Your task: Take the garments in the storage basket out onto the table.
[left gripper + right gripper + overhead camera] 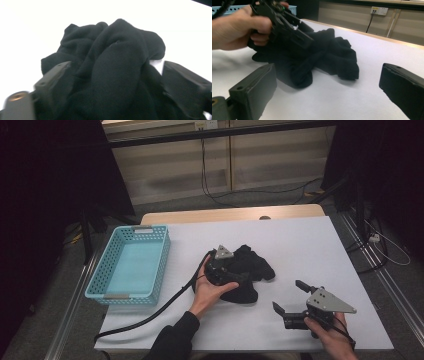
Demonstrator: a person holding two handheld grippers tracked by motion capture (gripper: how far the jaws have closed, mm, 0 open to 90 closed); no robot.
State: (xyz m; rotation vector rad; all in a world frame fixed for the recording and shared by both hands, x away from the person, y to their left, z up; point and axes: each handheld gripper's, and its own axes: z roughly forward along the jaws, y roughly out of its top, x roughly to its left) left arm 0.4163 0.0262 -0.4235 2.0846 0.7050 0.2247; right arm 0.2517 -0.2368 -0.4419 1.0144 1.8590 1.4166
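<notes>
A crumpled pile of black cloth (252,265) lies near the middle of the white table top (305,235). My left gripper (234,274) reaches into the pile's left side, held by a hand in a black sleeve. In the left gripper view the jaws stand wide apart around a fold of the cloth (117,62), and a sliver of white table shows beside the right one, so my left gripper (116,66) is open. My right gripper (287,295) rests near the front right, open and with nothing in it, aimed at the cloth (332,55). The right gripper view also catches the left gripper (297,35) and its hand.
A light blue perforated basket (100,270) stands at the table's left edge, with nothing in it. The left gripper's black cable (150,317) trails over the front left of the table. Wall sockets and cables lie beyond the far edge.
</notes>
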